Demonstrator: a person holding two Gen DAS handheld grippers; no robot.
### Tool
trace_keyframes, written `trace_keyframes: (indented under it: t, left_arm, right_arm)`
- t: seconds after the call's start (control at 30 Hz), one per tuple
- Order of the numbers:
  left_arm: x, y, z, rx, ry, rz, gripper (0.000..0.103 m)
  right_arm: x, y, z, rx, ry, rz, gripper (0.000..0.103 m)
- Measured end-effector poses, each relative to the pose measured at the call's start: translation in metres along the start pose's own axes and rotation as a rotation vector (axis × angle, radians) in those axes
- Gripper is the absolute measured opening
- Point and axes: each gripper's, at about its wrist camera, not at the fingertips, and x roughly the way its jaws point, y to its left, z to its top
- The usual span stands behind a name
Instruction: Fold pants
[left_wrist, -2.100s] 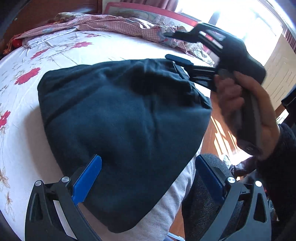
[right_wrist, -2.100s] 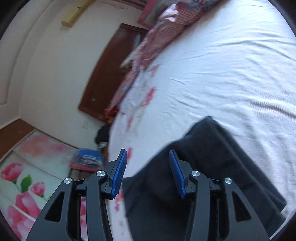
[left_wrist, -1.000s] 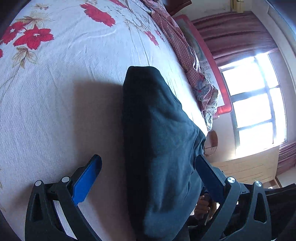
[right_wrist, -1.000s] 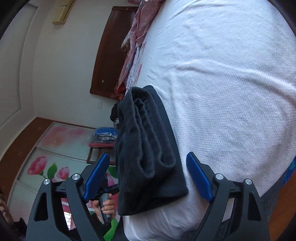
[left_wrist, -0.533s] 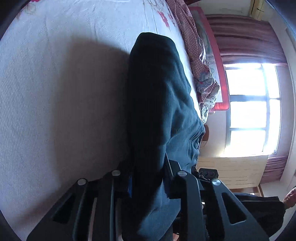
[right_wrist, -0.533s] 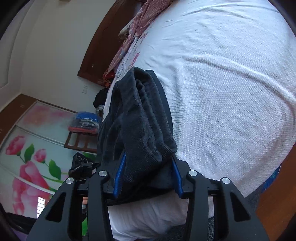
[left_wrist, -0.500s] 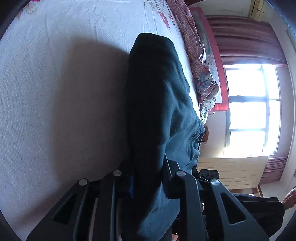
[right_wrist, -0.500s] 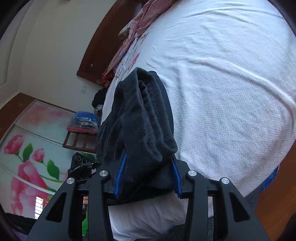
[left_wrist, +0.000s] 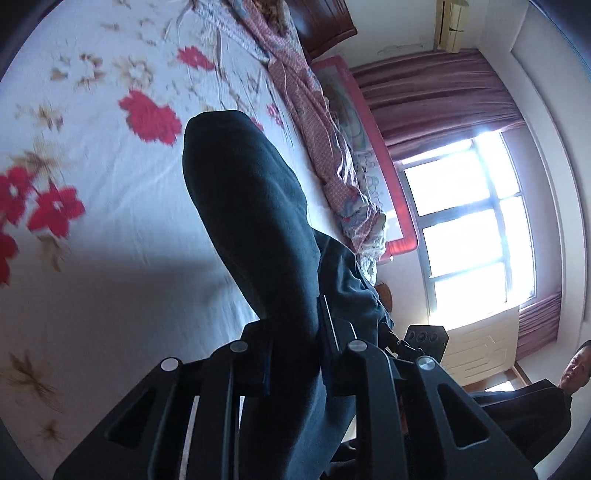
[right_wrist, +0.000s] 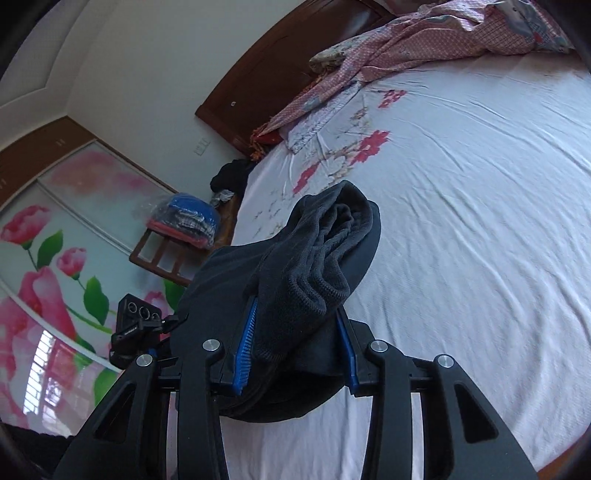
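Change: since half a second ago both grippers are tilting up and the folded pants (left_wrist: 255, 229) are rising off the bed (left_wrist: 92, 258), their far end now hanging above the red flowers of the sheet where it was lying flat before.
Left gripper (left_wrist: 293, 354): its fingers (left_wrist: 258, 356) are clamping narrowly on the dark bundle at 6 o'clock in the left wrist view; the cloth is running from between them up toward 11 o'clock.
Right gripper (right_wrist: 295, 354): its blue-padded fingers (right_wrist: 245, 347) are pinching the layered, ribbed end of the pants (right_wrist: 306, 273) at 6 o'clock in the right wrist view, held fairly wide by the thickness of the stack.
Pants: they are being held folded into a thick bundle between the two grippers, near the bed's edge, with the rolled end pointing to 12 o'clock in the right wrist view.
Other gripper in view: the left unit (right_wrist: 136, 326) is showing at 8 o'clock in the right wrist view, touching the bundle's far side.
Bed: a pink checked quilt (right_wrist: 424, 40) is lying crumpled at 1 o'clock by the headboard (right_wrist: 280, 70).
Room: a window (left_wrist: 476, 232) is glowing at 3 o'clock in the left wrist view.
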Motion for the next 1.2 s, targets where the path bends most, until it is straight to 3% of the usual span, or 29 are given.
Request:
trace_keyframes:
  t: [0.13,0.23,0.27,0.3,0.33,0.37,0.4,0.43,0.5,0.53,0.6,0.7,0.77,0.8,0.83,0.87,0.9,0.93,1.0,1.07,1.13,1.2]
  left_arm:
    - [-0.04,0.012,0.037,0.06,-0.064,0.101,0.018]
    - [-0.06,0.055,0.045,0.048,-0.071,0.221,0.019]
    - [-0.061,0.075,0.042,0.031,-0.066,0.257,0.026]
    - [-0.06,0.097,0.038,0.008,-0.051,0.331,0.031]
    - [-0.057,0.121,0.033,-0.031,-0.024,0.427,0.045]
    - [-0.059,0.141,0.027,-0.064,-0.008,0.472,0.049]
    - [-0.064,0.154,0.02,-0.099,-0.029,0.417,0.05]
    - [-0.075,0.158,0.015,-0.131,-0.071,0.371,0.06]
    - [-0.096,0.151,0.006,-0.159,-0.169,0.373,0.07]
    - [-0.104,0.14,0.003,-0.133,-0.217,0.322,0.073]
    - [-0.108,0.107,-0.009,-0.033,-0.268,0.353,0.087]
    - [-0.087,0.058,-0.029,0.142,-0.196,0.307,0.09]
    - [-0.066,0.036,-0.043,0.237,-0.118,0.33,0.091]
    - [-0.054,0.036,-0.051,0.266,-0.085,0.378,0.091]
    - [-0.045,0.041,-0.055,0.276,-0.051,0.424,0.091]
    - [-0.038,0.056,-0.061,0.247,0.002,0.464,0.09]
    - [-0.034,0.071,-0.064,0.197,0.037,0.478,0.089]
    - [-0.039,0.079,-0.065,0.191,0.013,0.465,0.089]
    - [-0.056,0.073,-0.064,0.143,-0.033,0.453,0.089]
    - [-0.08,0.06,-0.063,0.079,-0.106,0.476,0.094]
    - [-0.105,0.043,-0.075,0.09,-0.211,0.605,0.101]
    - [-0.121,0.024,-0.094,0.149,-0.268,0.777,0.101]
  right_arm:
    - [0.074,-0.002,-0.006,0.045,0.025,0.044,0.038]
    - [0.125,-0.035,-0.038,0.133,0.124,-0.046,0.039]
    - [0.137,-0.049,-0.051,0.17,0.166,-0.107,0.048]
    - [0.131,-0.051,-0.058,0.144,0.11,-0.059,0.048]
    - [0.122,-0.049,-0.06,0.157,0.093,-0.036,0.049]
    - [0.112,-0.049,-0.061,0.207,0.097,-0.047,0.057]
    - [0.101,-0.049,-0.063,0.244,0.088,-0.035,0.058]
    - [0.086,-0.047,-0.063,0.252,0.063,-0.046,0.057]
    - [0.06,-0.034,-0.058,0.21,-0.003,-0.092,0.058]
    - [0.052,-0.026,-0.053,0.198,-0.039,-0.064,0.058]
    - [0.056,-0.005,-0.043,0.162,-0.035,0.008,0.058]
    - [0.083,0.011,-0.04,0.157,0.012,0.144,0.057]
    - [0.102,-0.011,-0.049,0.201,0.073,0.05,0.057]
    - [0.108,-0.032,-0.057,0.264,0.078,0.064,0.057]
    - [0.108,-0.052,-0.064,0.359,0.062,0.133,0.055]
    - [0.101,-0.062,-0.068,0.452,0.039,0.176,0.047]
    - [0.094,-0.062,-0.068,0.496,0.024,0.201,0.049]
    - [0.081,-0.052,-0.065,0.472,0.001,0.194,0.053]
    - [0.054,-0.026,-0.061,0.361,-0.023,0.082,0.077]
    - [0.035,-0.007,-0.067,0.275,0.012,-0.002,0.081]
    - [0.023,0.006,-0.082,0.205,0.063,-0.178,0.082]
    - [0.015,0.014,-0.104,0.144,0.089,-0.312,0.085]
